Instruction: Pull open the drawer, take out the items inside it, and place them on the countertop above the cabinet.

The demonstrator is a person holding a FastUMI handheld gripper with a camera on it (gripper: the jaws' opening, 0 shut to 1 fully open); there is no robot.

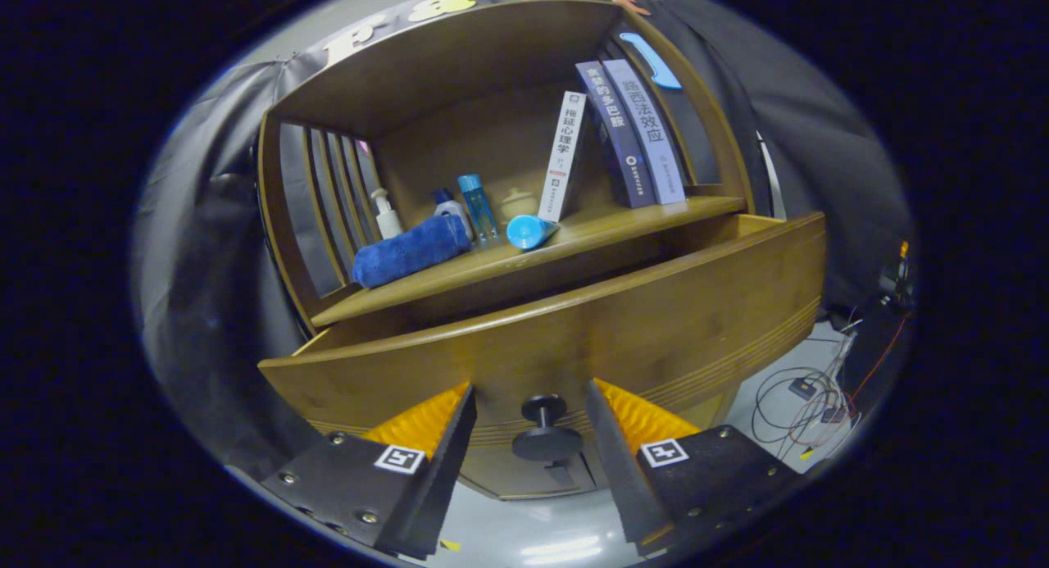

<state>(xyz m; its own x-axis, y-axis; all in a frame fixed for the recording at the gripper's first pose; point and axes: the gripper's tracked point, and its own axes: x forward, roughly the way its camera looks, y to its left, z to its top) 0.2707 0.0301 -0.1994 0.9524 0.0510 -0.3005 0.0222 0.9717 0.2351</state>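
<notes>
The wooden drawer [623,322] stands pulled out from the cabinet, its front panel facing me. Its dark round knob [545,424] sits between my two fingers, with a gap on each side. My gripper [531,416] is open around the knob and touches nothing. The drawer's inside is hidden behind the front panel. On the countertop [623,224] above lie a rolled blue towel [410,251], a light blue cylinder [529,230] on its side, a clear blue bottle [478,207], a white pump bottle [385,215] and a small dark-capped bottle [447,207].
Three books [623,134] lean at the back right of the shelf, and a small pale jar [518,201] stands behind the cylinder. Slatted side panels [328,191] close the shelf's left. Cables and small boxes [819,388] lie on the floor to the right of the cabinet.
</notes>
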